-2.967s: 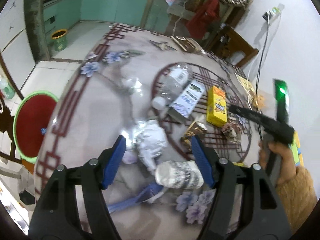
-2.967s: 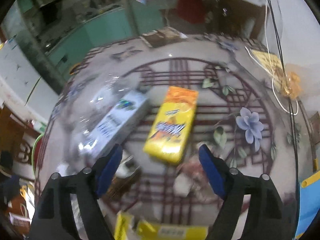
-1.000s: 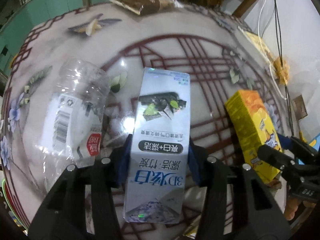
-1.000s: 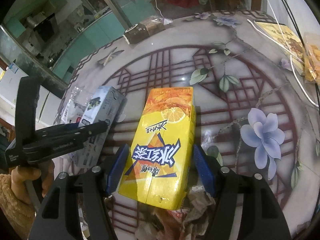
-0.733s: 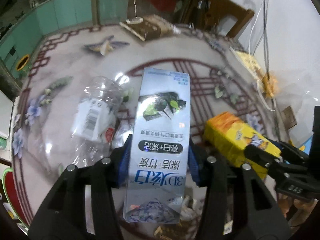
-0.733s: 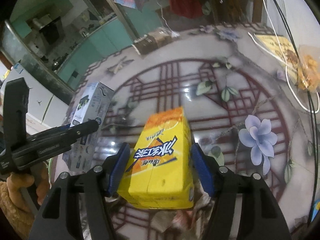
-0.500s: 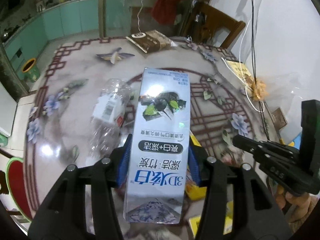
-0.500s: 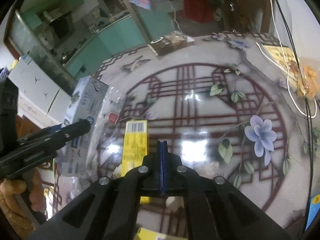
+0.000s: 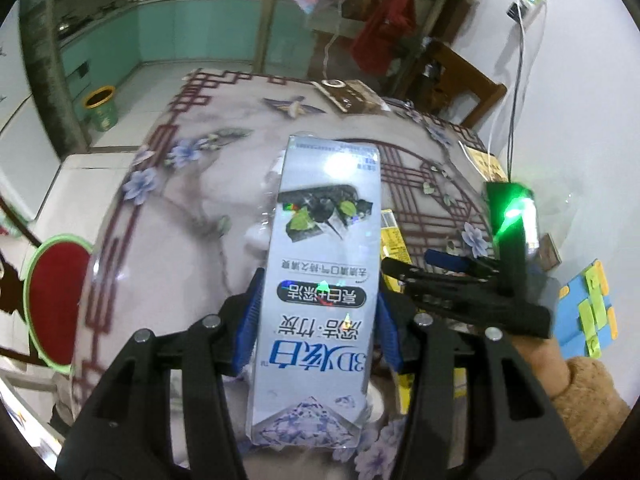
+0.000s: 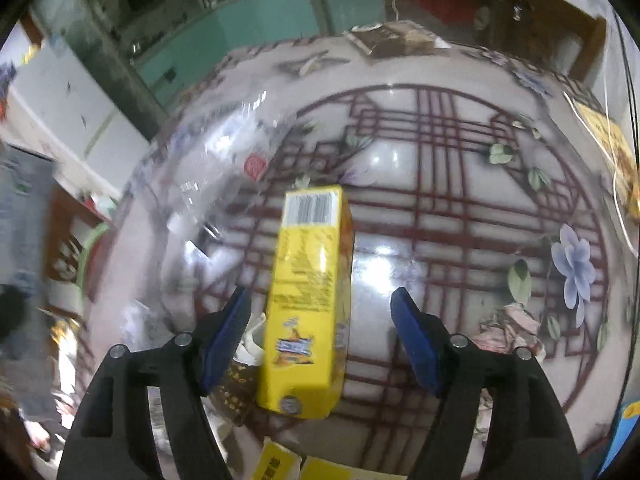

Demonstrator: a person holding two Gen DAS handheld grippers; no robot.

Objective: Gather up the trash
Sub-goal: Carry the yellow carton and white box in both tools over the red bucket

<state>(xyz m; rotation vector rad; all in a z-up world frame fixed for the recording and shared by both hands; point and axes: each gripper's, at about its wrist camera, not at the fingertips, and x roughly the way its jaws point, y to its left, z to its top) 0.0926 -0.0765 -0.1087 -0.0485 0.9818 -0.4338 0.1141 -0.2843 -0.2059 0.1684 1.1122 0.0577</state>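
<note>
Silver toothpaste box [image 9: 320, 280]: clamped between the blue pads of my left gripper [image 9: 318, 320], lifted above the table [image 9: 180, 216]. Yellow carton [image 10: 308, 300] lies on the table just right of it; my right gripper [image 10: 320, 316] spread wide around the carton, not touching.

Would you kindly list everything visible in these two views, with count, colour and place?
silver-blue carton: one, held lengthwise in the left tool.
yellow carton: one, lying on the table between the right tool's open fingers.
clear plastic bottle: one, transparent with a red label patch, left of the yellow carton.
crumpled wrapper: one, pinkish, on the table to the right.
brown packet: one, at the table's far edge.
table: one, glossy grey marble look with dark red lattice and blue flowers.
stool: one, red seat with green rim, far left.
bin: one, green and yellow, on the floor.
left tool: black with blue pads.
right tool: black with blue pads.
</note>
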